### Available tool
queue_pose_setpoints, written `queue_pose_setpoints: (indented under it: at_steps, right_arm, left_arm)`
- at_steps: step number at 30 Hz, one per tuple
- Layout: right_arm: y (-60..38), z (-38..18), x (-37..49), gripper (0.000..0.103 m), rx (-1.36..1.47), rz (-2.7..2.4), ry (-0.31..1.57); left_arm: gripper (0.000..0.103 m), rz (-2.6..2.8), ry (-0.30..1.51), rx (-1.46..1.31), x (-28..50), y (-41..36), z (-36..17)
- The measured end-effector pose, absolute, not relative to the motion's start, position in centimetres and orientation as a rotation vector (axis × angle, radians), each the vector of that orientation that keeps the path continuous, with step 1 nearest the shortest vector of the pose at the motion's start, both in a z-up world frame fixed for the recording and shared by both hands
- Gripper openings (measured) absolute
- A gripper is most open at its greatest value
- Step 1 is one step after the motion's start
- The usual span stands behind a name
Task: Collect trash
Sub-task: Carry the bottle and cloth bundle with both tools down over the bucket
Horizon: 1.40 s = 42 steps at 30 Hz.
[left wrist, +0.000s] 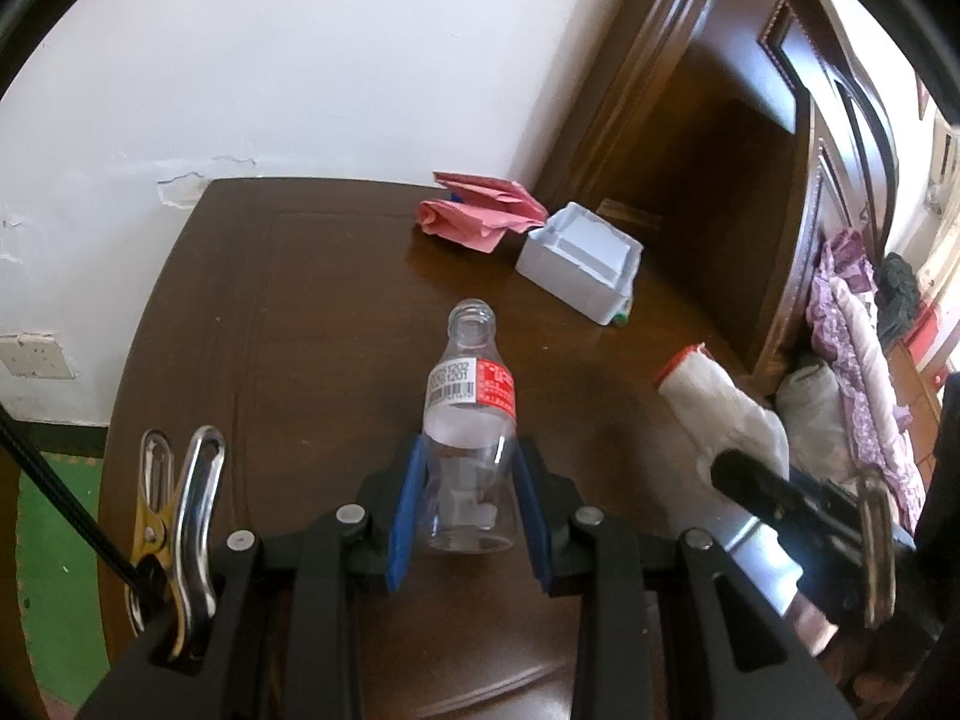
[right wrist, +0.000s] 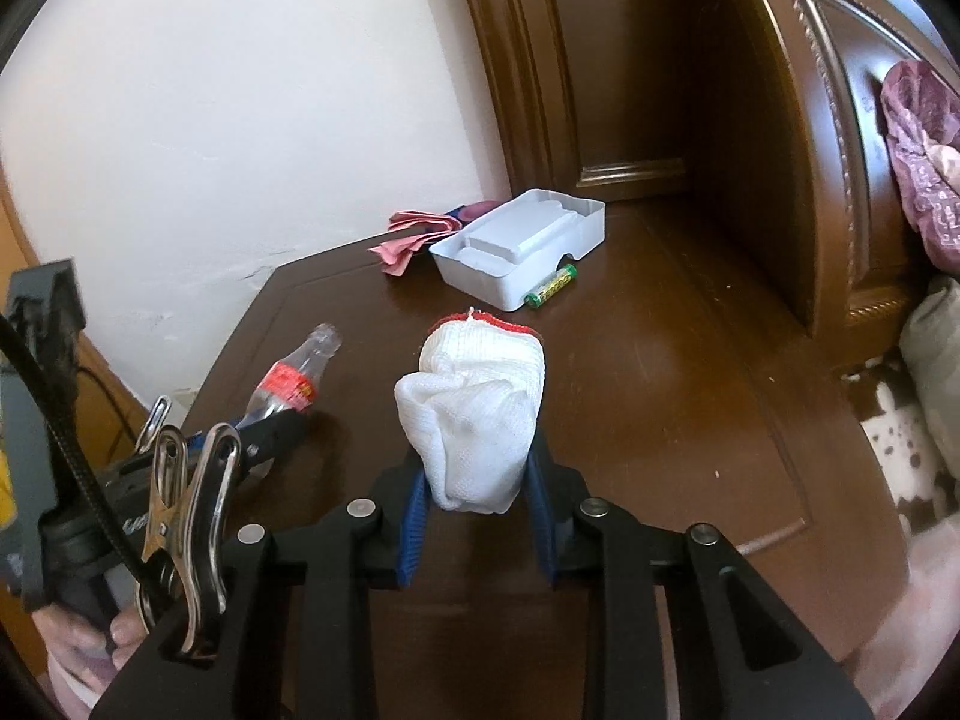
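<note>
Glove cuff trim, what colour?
Red, on the white glove; clearest in the right wrist view.

One bottle (left wrist: 471, 420), one glove (right wrist: 474, 414), one white tray (right wrist: 519, 246), one battery (right wrist: 551, 286), one pink paper wad (left wrist: 480, 210), two grippers (left wrist: 471, 516) (right wrist: 477, 504), one table (left wrist: 288, 324).

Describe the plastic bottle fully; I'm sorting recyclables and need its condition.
The clear plastic bottle with a red-and-white barcode label has no cap and looks empty. The left claw is clamped on its lower body between blue pads, its open neck pointing away over the dark brown wooden table.
</note>
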State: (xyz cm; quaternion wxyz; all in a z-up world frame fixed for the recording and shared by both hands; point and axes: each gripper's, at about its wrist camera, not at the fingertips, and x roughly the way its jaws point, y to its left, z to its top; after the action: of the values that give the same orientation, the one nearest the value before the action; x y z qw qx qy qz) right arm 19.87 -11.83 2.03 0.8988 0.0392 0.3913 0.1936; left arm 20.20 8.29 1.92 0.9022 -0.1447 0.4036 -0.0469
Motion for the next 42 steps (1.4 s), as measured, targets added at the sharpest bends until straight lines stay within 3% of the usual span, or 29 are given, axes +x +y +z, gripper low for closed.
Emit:
queue_pose_setpoints:
  at_steps: [17,32,42]
  right_arm:
    - [-16.9,4.8,10.4,0.029,0.138,0.381,0.747]
    - [-22.6,8.5,2.4,0.03,0.166,0.249,0.648]
    - [-23.8,8.1,-2.8,0.03,0.167,0.215,0.648]
  left_arm:
    - [0.032,-0.276,0.797,-0.226,14.7,3.5,5.3]
    - [0.032,-0.301,0.829,-0.18,8.5,2.4,6.0]
    - [0.032,-0.374,0.863,-0.139,4.1,1.1,5.8]
